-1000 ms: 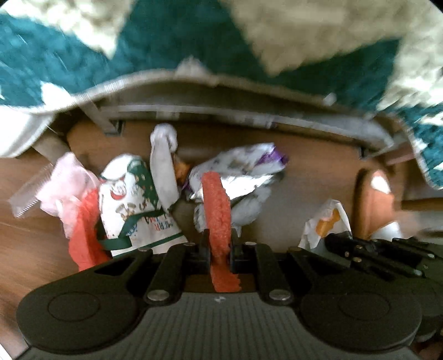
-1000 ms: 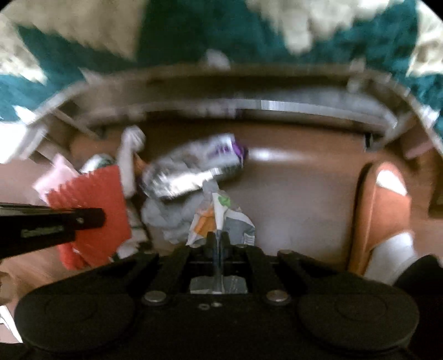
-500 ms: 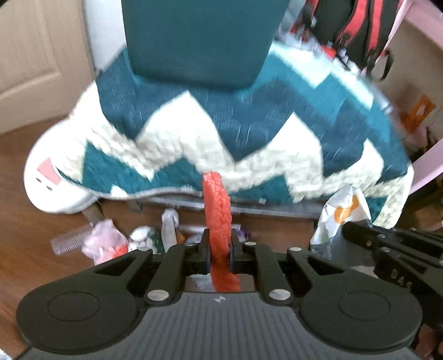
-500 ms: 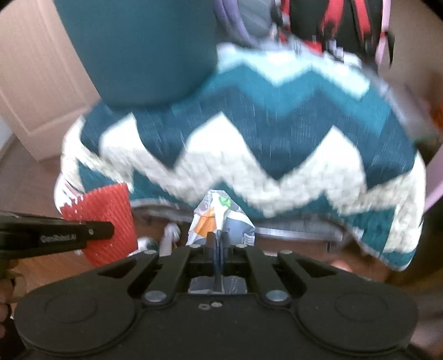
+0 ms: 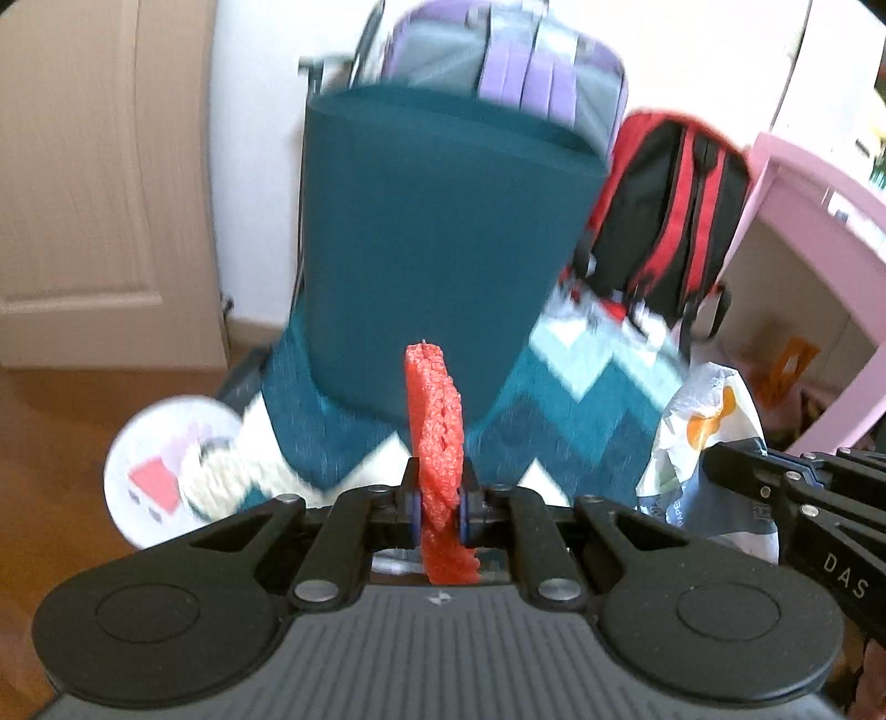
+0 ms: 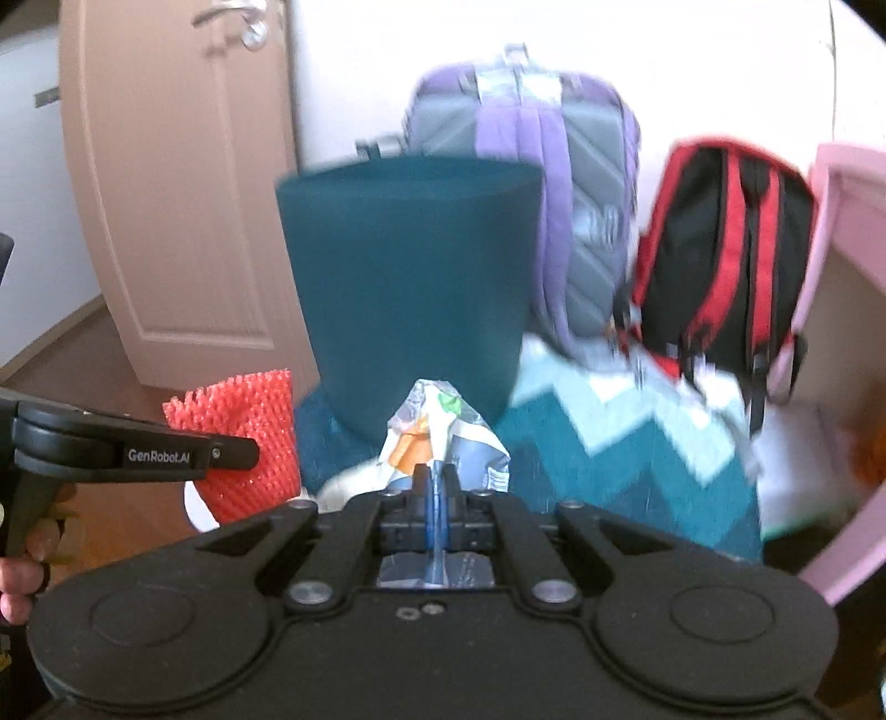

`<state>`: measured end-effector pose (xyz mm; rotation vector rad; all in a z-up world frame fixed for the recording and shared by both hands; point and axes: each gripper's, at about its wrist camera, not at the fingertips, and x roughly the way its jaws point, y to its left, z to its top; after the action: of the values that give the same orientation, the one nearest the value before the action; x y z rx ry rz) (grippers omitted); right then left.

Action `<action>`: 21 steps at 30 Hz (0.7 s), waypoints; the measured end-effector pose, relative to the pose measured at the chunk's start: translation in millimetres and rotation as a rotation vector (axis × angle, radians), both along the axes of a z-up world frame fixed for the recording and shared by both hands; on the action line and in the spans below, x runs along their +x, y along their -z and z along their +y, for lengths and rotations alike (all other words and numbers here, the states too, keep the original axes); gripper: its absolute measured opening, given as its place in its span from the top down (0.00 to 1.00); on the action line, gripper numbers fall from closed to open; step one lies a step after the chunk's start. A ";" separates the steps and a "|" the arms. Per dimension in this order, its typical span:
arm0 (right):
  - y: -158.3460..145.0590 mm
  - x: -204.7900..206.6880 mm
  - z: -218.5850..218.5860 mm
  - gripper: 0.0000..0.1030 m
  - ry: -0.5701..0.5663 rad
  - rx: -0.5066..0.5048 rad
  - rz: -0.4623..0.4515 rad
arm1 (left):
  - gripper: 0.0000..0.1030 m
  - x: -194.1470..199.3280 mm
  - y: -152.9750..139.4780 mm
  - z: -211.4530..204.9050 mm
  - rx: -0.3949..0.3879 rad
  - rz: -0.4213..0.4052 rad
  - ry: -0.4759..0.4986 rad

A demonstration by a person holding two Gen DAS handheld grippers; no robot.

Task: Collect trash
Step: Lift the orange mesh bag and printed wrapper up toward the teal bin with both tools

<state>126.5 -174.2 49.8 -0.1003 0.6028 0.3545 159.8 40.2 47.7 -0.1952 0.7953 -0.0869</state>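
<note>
Left tongs (image 5: 437, 507) clamped on a red foam mesh sleeve (image 5: 437, 426); sleeve stands edge-on and upright between the blue pads, with its lower end poking out behind them. Right tongs (image 6: 436, 498) clamped on a crumpled white plastic wrapper with orange and green print (image 6: 443, 432); thin clear film pinched flat between the pads, crumpled bulk sticking up ahead of them.

Left view only: the wrapper (image 5: 709, 437) seen side-on at right, hanging from the right tongs (image 5: 720, 459), which enter from the right edge. Also a round white cushion end with a pink patch (image 5: 166, 471) at lower left, and an orange item (image 5: 789, 365) in the pink furniture's recess, too blurred to identify.

Right view only: the sleeve (image 6: 249, 437) seen broadside as a wide red net panel with jagged top edge, held by the left tongs (image 6: 249, 451) coming from the left edge. Person's fingers (image 6: 22, 576) on the handle at the lower left corner. Door handle (image 6: 243, 22) at the top.

Both views: dark teal chair back (image 5: 437, 243), teal and white zigzag knitted blanket (image 5: 576, 410) on the seat, purple and grey backpack (image 6: 554, 166), black and red backpack (image 6: 720, 255), beige door (image 5: 94, 166), pink furniture (image 5: 803, 249) at right, brown wood floor (image 5: 44, 443). Background motion-blurred.
</note>
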 end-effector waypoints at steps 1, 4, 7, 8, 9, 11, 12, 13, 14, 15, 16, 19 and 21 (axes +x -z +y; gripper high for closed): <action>-8.4 3.0 0.9 0.97 -0.002 0.005 -0.015 | 0.89 2.3 -10.4 1.2 -0.002 -0.015 -0.001; -36.3 18.8 3.4 0.97 0.005 0.028 -0.058 | 0.89 11.4 -43.4 6.1 -0.004 -0.068 0.001; -64.4 35.6 5.8 0.97 0.010 0.059 -0.103 | 0.89 22.4 -74.5 6.8 -0.002 -0.115 0.008; -75.4 39.7 7.5 0.97 0.010 0.068 -0.116 | 0.89 27.2 -85.6 7.6 -0.001 -0.133 0.007; -85.7 47.0 9.7 0.97 0.011 0.076 -0.130 | 0.89 31.7 -93.9 8.5 0.001 -0.148 0.009; -102.6 57.9 13.8 0.97 0.011 0.090 -0.147 | 0.89 43.3 -113.2 8.0 0.012 -0.177 0.005; -109.7 63.8 15.9 0.97 0.014 0.095 -0.155 | 0.89 49.6 -120.1 8.2 0.017 -0.187 0.002; -116.1 68.8 18.7 0.97 0.016 0.100 -0.163 | 0.89 55.1 -125.1 7.8 0.020 -0.192 -0.001; -121.2 75.8 21.0 0.97 0.016 0.105 -0.168 | 0.89 63.0 -130.7 9.1 0.021 -0.198 -0.005; -126.1 83.9 23.4 0.97 0.018 0.113 -0.170 | 0.89 69.3 -134.6 9.4 0.025 -0.202 -0.009; -129.7 90.2 26.2 0.97 0.022 0.119 -0.173 | 0.89 77.8 -138.0 8.5 0.029 -0.207 -0.010; -133.9 112.4 33.9 0.97 0.033 0.125 -0.176 | 0.89 100.1 -141.3 6.2 0.038 -0.213 -0.010; -134.7 127.7 39.5 0.97 0.042 0.120 -0.177 | 0.89 116.8 -142.2 3.8 0.046 -0.210 -0.007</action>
<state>254.2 -134.7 184.5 -0.0033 0.4066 0.3364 276.6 44.1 189.9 -0.1425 0.5865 -0.0804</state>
